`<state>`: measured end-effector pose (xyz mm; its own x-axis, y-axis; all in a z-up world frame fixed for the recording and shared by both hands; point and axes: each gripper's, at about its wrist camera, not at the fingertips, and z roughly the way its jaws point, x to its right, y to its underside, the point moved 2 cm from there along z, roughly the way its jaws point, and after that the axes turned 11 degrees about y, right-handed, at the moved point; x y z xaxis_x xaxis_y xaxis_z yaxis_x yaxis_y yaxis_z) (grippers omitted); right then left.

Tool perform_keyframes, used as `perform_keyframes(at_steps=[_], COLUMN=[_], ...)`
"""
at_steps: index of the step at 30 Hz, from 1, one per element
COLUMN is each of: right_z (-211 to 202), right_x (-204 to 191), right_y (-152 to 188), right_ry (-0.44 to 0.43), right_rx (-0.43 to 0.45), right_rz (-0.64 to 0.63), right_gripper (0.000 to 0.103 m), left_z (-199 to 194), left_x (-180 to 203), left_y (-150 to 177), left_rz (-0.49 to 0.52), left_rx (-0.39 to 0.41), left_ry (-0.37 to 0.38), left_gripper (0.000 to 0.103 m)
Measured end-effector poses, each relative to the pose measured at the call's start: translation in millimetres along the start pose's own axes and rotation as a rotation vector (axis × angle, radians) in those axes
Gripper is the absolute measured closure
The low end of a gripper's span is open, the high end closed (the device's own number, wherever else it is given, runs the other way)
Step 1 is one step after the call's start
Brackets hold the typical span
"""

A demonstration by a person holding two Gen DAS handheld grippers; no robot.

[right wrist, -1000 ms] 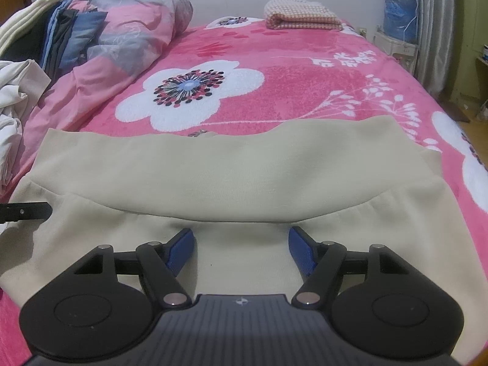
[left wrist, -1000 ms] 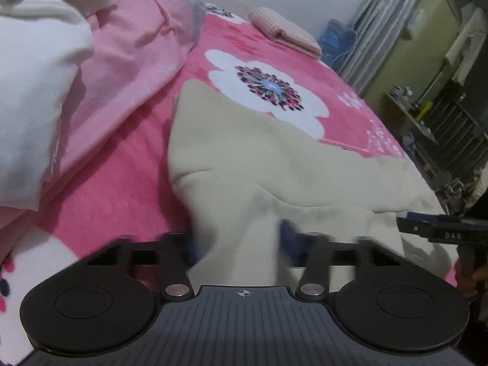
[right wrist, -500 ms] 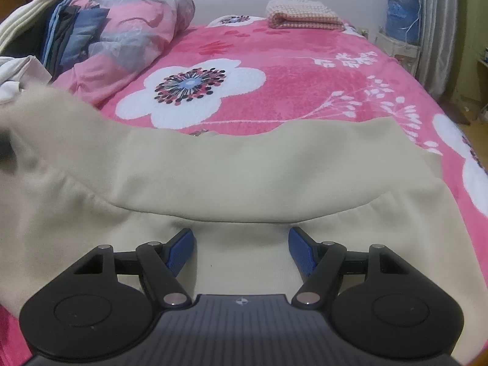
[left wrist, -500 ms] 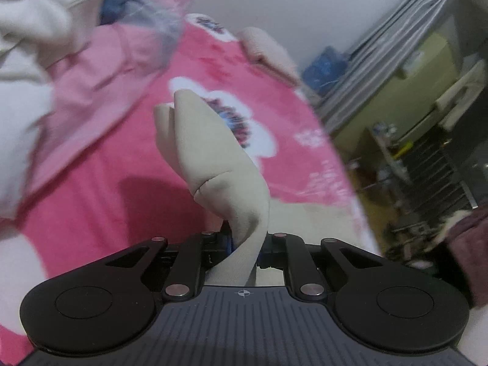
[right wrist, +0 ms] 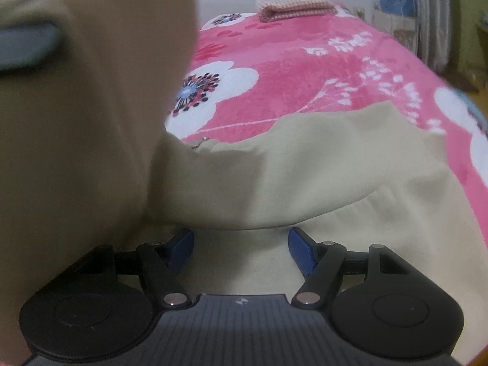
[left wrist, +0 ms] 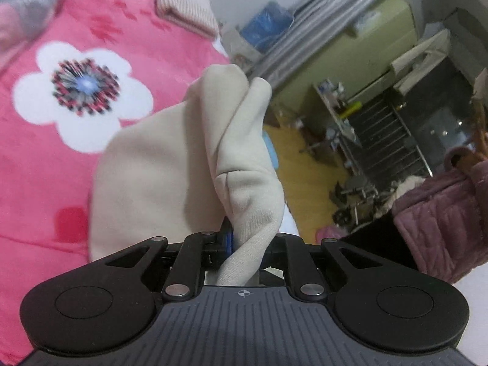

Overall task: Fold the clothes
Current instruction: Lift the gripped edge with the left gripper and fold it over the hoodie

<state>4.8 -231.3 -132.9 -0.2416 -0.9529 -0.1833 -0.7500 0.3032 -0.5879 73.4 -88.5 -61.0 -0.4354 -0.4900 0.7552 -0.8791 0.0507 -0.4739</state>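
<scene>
A cream garment (right wrist: 320, 164) lies spread on the pink floral bedspread (right wrist: 305, 70). My left gripper (left wrist: 247, 241) is shut on a bunched edge of the cream garment (left wrist: 244, 164) and holds it lifted above the bed. In the right wrist view that lifted part fills the left side (right wrist: 91, 106), blurred, with the left gripper's finger showing grey at the far left. My right gripper (right wrist: 241, 244) is open, its blue pads (right wrist: 300, 247) resting low over the garment's near part, holding nothing.
A folded checked cloth (right wrist: 292, 3) lies at the bed's far end. Grey curtains (left wrist: 320, 21), a metal rack with clutter (left wrist: 381, 140) and a purple quilted item (left wrist: 442, 222) stand beyond the bed's right side.
My left gripper shut on the garment's left edge, lifted it and carried it rightward over the rest of the garment. The right gripper stayed open and still.
</scene>
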Motion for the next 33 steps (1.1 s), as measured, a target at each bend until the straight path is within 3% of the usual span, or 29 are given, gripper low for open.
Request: perform_keyframes(at_steps=[5, 7, 9, 12, 17, 18, 20, 23, 27, 30, 33], right_z=[2.1, 3.1, 2.8, -3.0, -41.0, -50.1, -64.4, -73.3, -74.4, -74.4, -71.6], right_x=[27.4, 35.3, 38.3, 44.8, 71.7, 79.3, 104.8, 143.5, 165.3, 169.6, 167.0], right_y=[0.0, 0.3, 0.6, 2.5, 6.4, 7.1, 13.2, 29.1, 44.5, 46.4, 45.7], right_ry=[-0.083, -0.109, -0.120, -0.128, -0.078, -0.067, -0.079, -0.196, -0.264, -0.265, -0.285], right_rx=[-0.017, -0.023, -0.026, -0.040, -0.036, -0.025, 0.000, 0.001, -0.014, -0.015, -0.042], right_rz=[0.160, 0.211, 0.228, 0.254, 0.304, 0.322, 0.447, 0.687, 0.858, 0.891, 0.874], right_gripper=[0.043, 0.045, 0.047, 0.050, 0.049, 0.042, 0.040, 0.040, 0.039, 0.039, 0.035], left_z=[30.7, 36.5, 38.9, 41.3, 53.6, 59.2, 73.3, 95.0, 93.8, 75.9, 43.7], left_x=[-3.7, -6.8, -11.0, -20.3, -37.3, -40.5, -47.2, -50.6, -38.0, -29.0, -26.0], left_y=[-2.2, -6.3, -10.6, -14.6, -6.6, -3.1, 6.1, 20.8, 20.2, 12.9, 8.4], left_rz=[-0.030, -0.064, -0.104, -0.162, -0.215, -0.232, -0.283, -0.356, -0.333, -0.277, -0.153], left_rx=[-0.016, -0.018, -0.025, -0.026, -0.040, -0.056, -0.097, -0.162, -0.151, -0.117, -0.106], left_ry=[0.024, 0.045, 0.093, 0.146, 0.185, 0.191, 0.206, 0.222, 0.294, 0.342, 0.302], left_gripper=[0.090, 0.086, 0.075, 0.071, 0.067, 0.063, 0.059, 0.059, 0.058, 0.052, 0.049])
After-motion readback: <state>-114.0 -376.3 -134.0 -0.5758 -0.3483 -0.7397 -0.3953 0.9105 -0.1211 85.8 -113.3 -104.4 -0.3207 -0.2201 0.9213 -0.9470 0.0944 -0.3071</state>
